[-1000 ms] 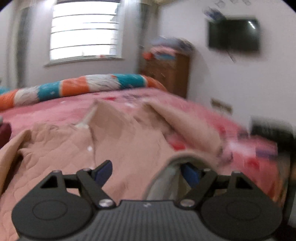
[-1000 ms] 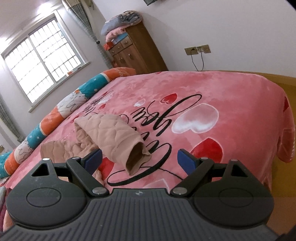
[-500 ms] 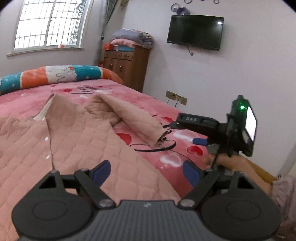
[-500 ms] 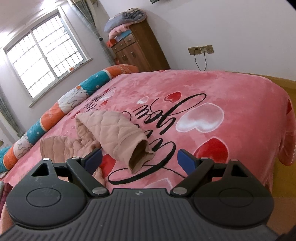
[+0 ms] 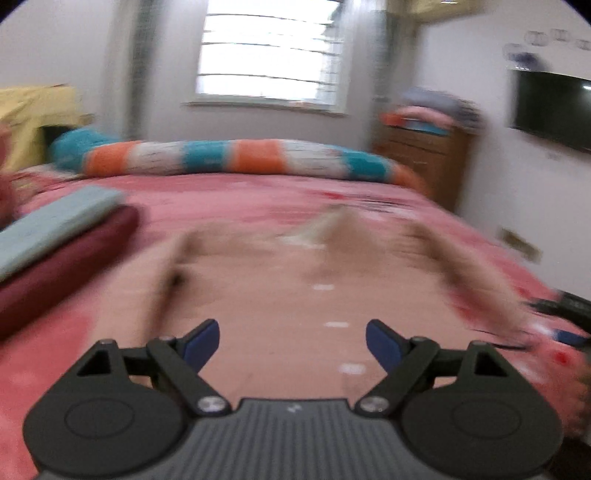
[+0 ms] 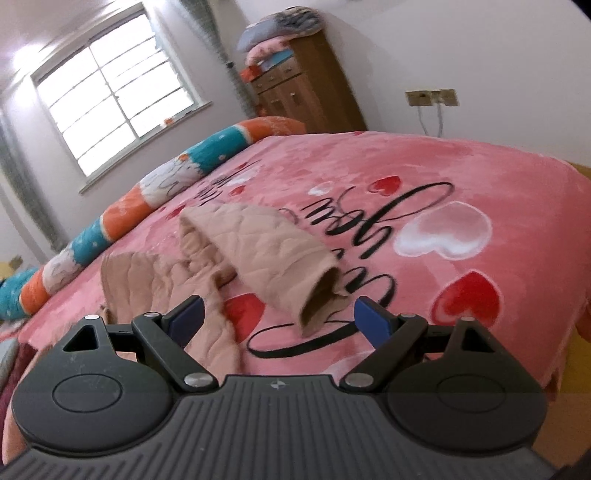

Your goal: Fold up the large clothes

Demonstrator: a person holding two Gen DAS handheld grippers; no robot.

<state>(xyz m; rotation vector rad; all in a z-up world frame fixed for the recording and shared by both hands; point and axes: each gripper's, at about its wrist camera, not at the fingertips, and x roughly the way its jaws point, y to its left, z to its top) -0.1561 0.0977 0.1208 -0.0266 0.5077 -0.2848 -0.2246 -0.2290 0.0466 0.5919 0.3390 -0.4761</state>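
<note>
1. The wooden dresser [image 6: 306,92] against the far wall carries a pile of folded blankets [image 6: 280,33] on its top; its drawers are shut, so I cannot tell what they hold.
2. At the left edge of my left view, a pale blue folded piece [image 5: 55,225] lies on top of a maroon folded one [image 5: 70,266], both resting on the bed.
3. The quilted beige jacket [image 6: 229,258] is soft and padded, stitched in a diamond pattern, and lies spread on the plush pink bedspread [image 6: 480,177] printed with hearts and black script.
4. One sleeve [image 6: 280,266] forms a tube, its open cuff end pointing toward my right side.
5. A long rolled quilt [image 5: 236,158] in orange, teal and white bands runs along the far edge of the bed under the window.
6. My left gripper [image 5: 293,341] is spread wide and grasps nothing; the jacket body lies just ahead of and below it, though this view is heavily blurred.
7. My right gripper [image 6: 279,319] is likewise released, its blue pads [image 6: 373,321] apart, with the sleeve cuff lying just ahead between them, not touching either.
</note>
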